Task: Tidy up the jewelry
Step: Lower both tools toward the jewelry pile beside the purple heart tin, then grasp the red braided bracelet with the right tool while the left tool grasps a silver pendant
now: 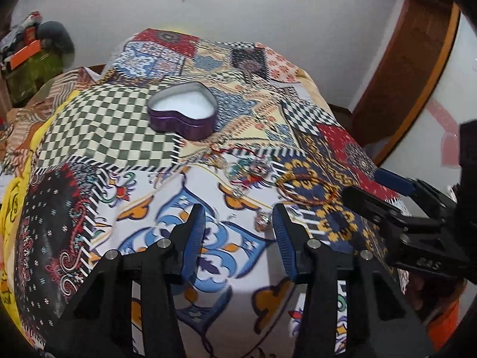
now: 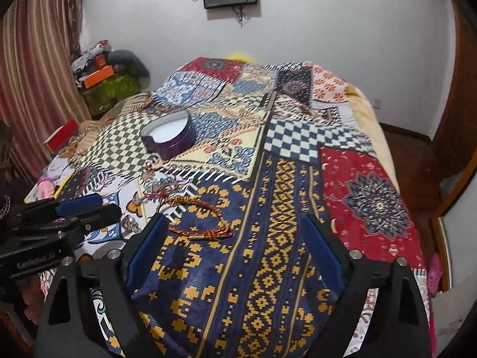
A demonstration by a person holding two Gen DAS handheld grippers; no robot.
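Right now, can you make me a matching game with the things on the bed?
Things:
1. heart-shaped tin
2. red cord bracelet
3. left hand-held gripper
4. checkered green patch

Descriptions:
A. open, holding nothing
B. purple outside, white inside
C. lying on the blue and yellow pattern
D. beside the tin, under nothing shiny

Pairs: 1-B, 2-C, 3-A, 4-D

Both black plastic two-finger grippers [image 1: 238, 223] [image 2: 232, 238] carry ribbed blue fingers [image 1: 195, 238] and silver pivot screws (one body reads "GenRobot.AI").
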